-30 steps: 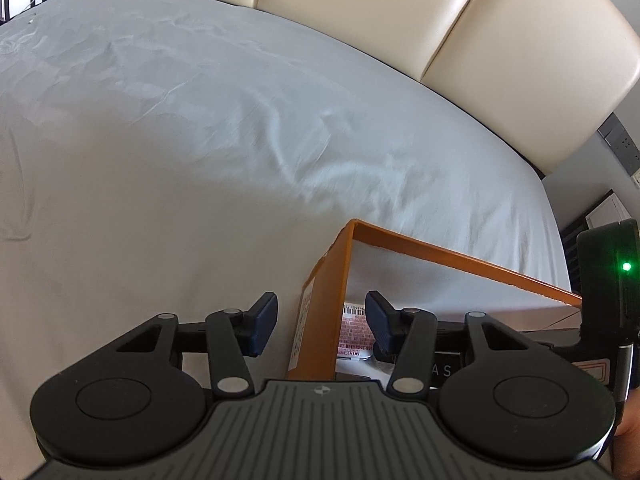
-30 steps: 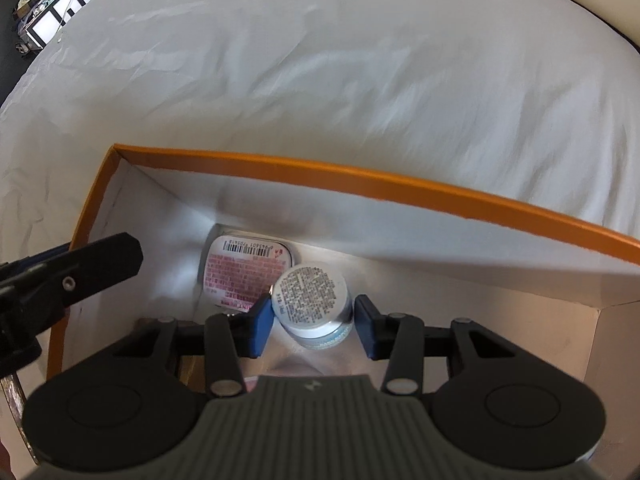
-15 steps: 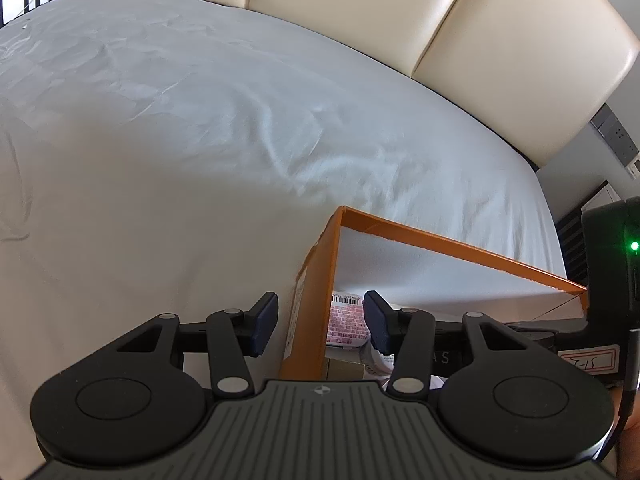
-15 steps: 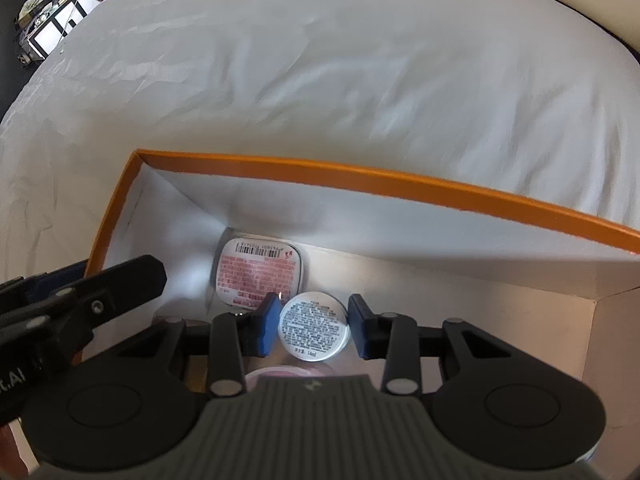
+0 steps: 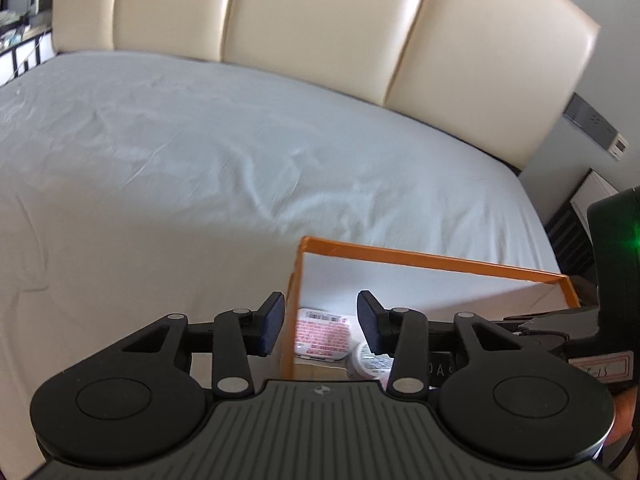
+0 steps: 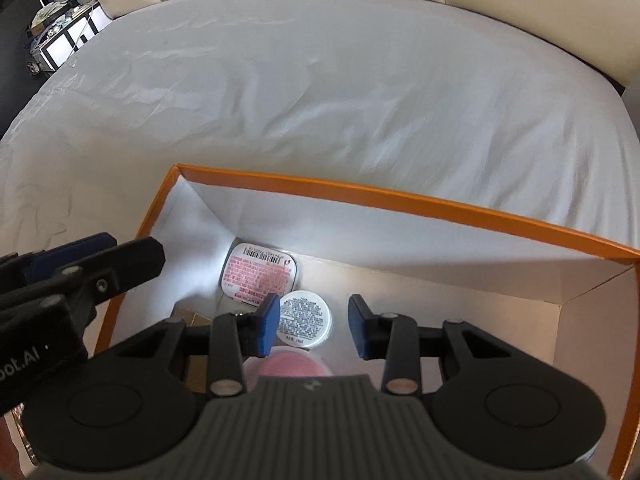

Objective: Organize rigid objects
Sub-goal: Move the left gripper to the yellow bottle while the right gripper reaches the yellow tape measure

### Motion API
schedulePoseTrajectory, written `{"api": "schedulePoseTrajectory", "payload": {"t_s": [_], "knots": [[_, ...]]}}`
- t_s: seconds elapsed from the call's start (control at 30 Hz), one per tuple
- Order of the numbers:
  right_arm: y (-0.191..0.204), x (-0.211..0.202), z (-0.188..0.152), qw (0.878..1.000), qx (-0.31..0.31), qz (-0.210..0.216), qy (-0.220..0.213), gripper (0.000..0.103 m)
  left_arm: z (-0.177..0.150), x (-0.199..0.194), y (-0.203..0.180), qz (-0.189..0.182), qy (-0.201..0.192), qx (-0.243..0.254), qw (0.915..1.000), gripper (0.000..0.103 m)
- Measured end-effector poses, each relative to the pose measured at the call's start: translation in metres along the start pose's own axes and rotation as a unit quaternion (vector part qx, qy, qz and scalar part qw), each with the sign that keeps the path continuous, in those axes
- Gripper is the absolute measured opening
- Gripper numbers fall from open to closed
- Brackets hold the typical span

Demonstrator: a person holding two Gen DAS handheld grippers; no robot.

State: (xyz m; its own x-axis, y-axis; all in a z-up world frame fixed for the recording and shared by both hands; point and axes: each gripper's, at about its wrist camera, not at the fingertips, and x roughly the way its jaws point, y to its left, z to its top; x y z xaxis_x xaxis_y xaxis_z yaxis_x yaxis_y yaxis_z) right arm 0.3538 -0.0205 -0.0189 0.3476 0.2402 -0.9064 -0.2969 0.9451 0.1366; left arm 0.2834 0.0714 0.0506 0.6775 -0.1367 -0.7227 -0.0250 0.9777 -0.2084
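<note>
Looks late in the task, as far as I can judge — the items in view are already inside the orange box [image 6: 400,200], nothing rigid is left out on the white bedsheet [image 6: 320,92] in either view. What's outside the frames I can't say.

Box contents, right wrist view:
- flat rounded tin [image 6: 259,273] with a pink-and-white label, lying face up against the far-left corner of the box floor
- small round jar [image 6: 306,319] with a printed white lid, just beside the tin, nearer the camera
- something pink and round [image 6: 290,366] right under the gripper body, mostly hidden — can't identify it
- a tan/gold edge [image 6: 192,314] at the left of the floor, mostly covered as well

The right half of the box floor is bare.

Right gripper [image 6: 313,326]: empty, its jaws have narrowed over the last second, and the pads stand apart above the box with the jar seen between them but below, not pinched.

Left gripper [image 5: 321,324]: also empty; jaws have just been closing. They straddle the box's left wall in its own view — no pad presses on the cardboard that I can see.

What's left, probably: pull both grippers clear, check for strays off-camera.
</note>
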Motion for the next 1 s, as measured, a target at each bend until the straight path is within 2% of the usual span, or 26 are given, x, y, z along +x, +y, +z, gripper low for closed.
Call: {"api": "schedulePoseTrajectory", "payload": {"t_s": [0.27,0.43,0.57,0.73,0.9,0.93,1.0], "knots": [[0.000,-0.082,-0.051,0.993,-0.025,0.016,-0.113,0.039,-0.003,-0.045,-0.038,-0.025,-0.033,0.057,0.9975,0.049],[-0.010,-0.130,-0.100,0.986,-0.022,0.022,-0.165,0.044,-0.023,-0.075,-0.046,-0.051,-0.026,0.078,0.9953,0.049],[-0.024,-0.156,-0.141,0.981,-0.006,0.021,-0.194,0.049,-0.046,-0.096,-0.035,-0.050,-0.017,0.074,0.9959,0.049],[-0.040,-0.171,-0.191,0.980,0.020,0.011,-0.197,0.049,-0.075,-0.105,-0.012,-0.034,0.017,0.045,0.9983,0.049],[-0.063,-0.167,-0.238,0.985,0.038,-0.019,-0.167,0.049,-0.102,-0.093,0.001,0.017,0.079,0.031,0.9963,0.049],[-0.068,-0.164,-0.247,0.986,0.043,-0.027,-0.157,0.050,-0.106,-0.088,0.004,0.031,0.091,0.024,0.9951,0.051],[-0.084,-0.152,-0.264,0.988,0.062,-0.037,-0.134,0.050,-0.114,-0.078,0.020,0.055,0.126,-0.027,0.9901,0.054]]}}
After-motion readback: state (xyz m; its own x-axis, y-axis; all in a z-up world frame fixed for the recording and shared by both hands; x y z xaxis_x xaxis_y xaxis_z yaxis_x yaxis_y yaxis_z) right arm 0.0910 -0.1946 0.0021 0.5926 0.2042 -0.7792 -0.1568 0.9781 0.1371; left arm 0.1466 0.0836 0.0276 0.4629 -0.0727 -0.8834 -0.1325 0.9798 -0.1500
